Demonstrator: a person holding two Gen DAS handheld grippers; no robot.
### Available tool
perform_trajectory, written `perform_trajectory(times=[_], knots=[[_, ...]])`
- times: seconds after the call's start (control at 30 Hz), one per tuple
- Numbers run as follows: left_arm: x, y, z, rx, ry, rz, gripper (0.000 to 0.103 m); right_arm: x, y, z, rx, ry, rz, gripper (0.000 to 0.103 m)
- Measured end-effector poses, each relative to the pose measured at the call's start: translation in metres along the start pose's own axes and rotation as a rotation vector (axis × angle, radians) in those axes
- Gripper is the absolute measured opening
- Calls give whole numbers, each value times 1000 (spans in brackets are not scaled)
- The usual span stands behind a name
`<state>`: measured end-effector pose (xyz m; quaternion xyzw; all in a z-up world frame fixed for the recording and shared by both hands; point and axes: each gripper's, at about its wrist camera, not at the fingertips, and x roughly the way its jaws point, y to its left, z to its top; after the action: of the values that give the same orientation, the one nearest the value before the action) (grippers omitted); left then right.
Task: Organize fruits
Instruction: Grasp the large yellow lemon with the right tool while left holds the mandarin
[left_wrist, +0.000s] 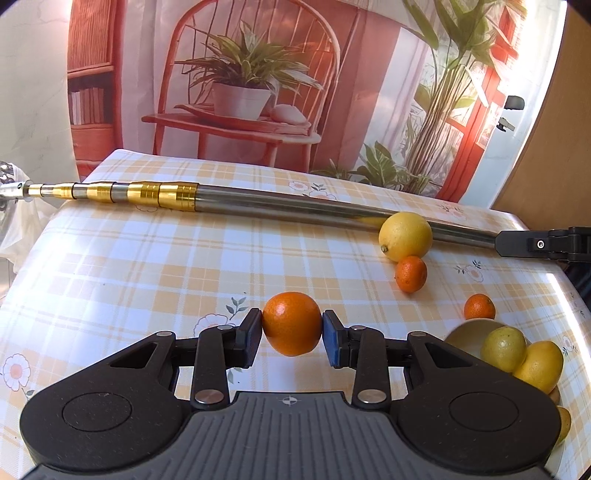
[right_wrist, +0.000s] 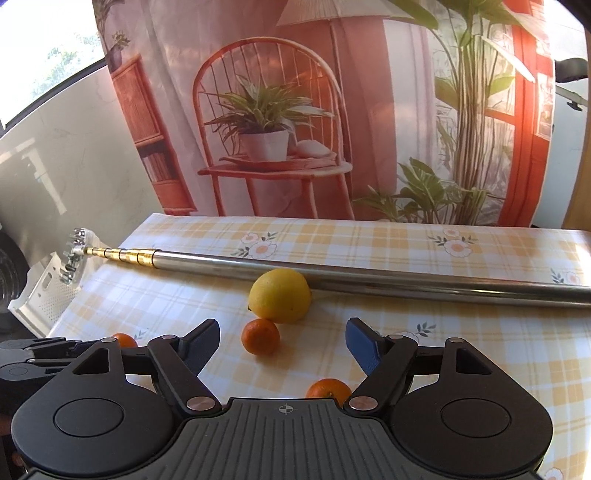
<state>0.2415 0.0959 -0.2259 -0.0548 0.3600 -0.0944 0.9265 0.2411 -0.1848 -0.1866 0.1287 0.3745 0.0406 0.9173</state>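
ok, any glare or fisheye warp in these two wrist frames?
Left wrist: the telescopic pole bows strongly though surely straight, a sunlit strip blows out the tablecloth at the right edge, and the gripped orange is sharp. Right wrist: a warm flare washes the backdrop on the right; the lemon stays crisp.

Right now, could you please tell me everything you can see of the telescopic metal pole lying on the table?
The telescopic pole lies flat across the checked tablecloth, near its far edge. Its long section looks like polished steel; narrower gold-coloured segments taper to a small studded metal head overhanging the table edge. The opposite end joins a black clamp. A lemon rests against it.
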Motion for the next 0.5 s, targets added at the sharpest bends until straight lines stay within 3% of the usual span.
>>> perform_trajectory(times=[0.1, 0.3, 0.5], knots=[[-6, 7, 6, -17, -27, 12, 37, 17, 5, 10, -11, -12, 43, 72], [-18, 16, 19, -39, -87, 31, 37, 57, 5, 29, 27, -16, 37, 71], [-18, 18, 21, -56, -96, 40, 37, 88, 4, 33, 63, 22, 31, 70]])
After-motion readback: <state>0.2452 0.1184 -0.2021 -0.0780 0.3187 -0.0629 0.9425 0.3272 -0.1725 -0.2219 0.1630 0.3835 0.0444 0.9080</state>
